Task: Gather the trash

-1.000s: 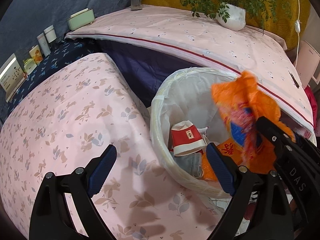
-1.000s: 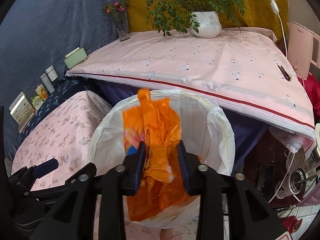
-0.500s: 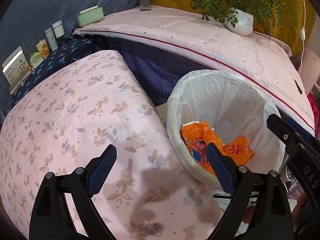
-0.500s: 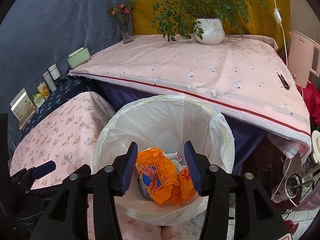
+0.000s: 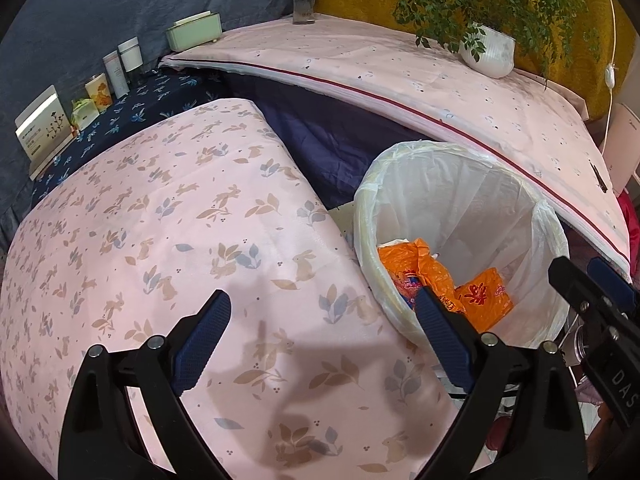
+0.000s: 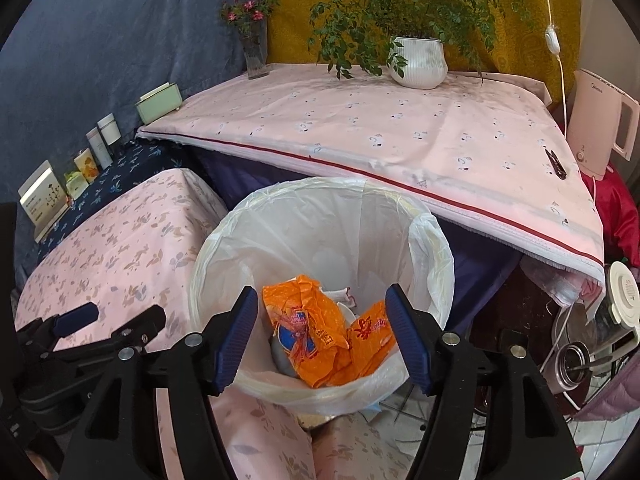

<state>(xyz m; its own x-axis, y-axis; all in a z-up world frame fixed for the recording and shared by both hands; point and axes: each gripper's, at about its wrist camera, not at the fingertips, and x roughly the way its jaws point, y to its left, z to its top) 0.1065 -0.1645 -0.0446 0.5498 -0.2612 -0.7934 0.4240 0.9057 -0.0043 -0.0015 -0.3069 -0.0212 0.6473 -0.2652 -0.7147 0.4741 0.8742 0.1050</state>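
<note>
Right wrist view, nearest first: the right gripper (image 6: 322,330) hangs over a waste bin (image 6: 434,240) lined with a white bag, its blue-padded jaws opening with nothing between them. Down inside the bin lies the crumpled orange plastic bag (image 6: 316,332), on top of other rubbish.

To the left, the left gripper (image 5: 322,344) is spread wide and empty above a low surface draped in pink cloth with rabbits and leaves (image 5: 160,240); the bin stands just beside that cloth's edge.

Behind the bin, dark blue fabric hangs under a worktop (image 6: 360,128) covered in pale pink cloth with a red stripe along its edge. A small dark clip (image 6: 555,164) lies near its right corner, beside a pink kettle (image 6: 600,124). At the back stand a white pot with a leafy plant (image 6: 418,62) and a glass vase of pink flowers (image 6: 254,52).

Farther left, boxes and bottles (image 6: 96,148) line a navy-patterned ledge against blue-grey drapery; yellow fabric (image 6: 508,32) covers the far wall.
</note>
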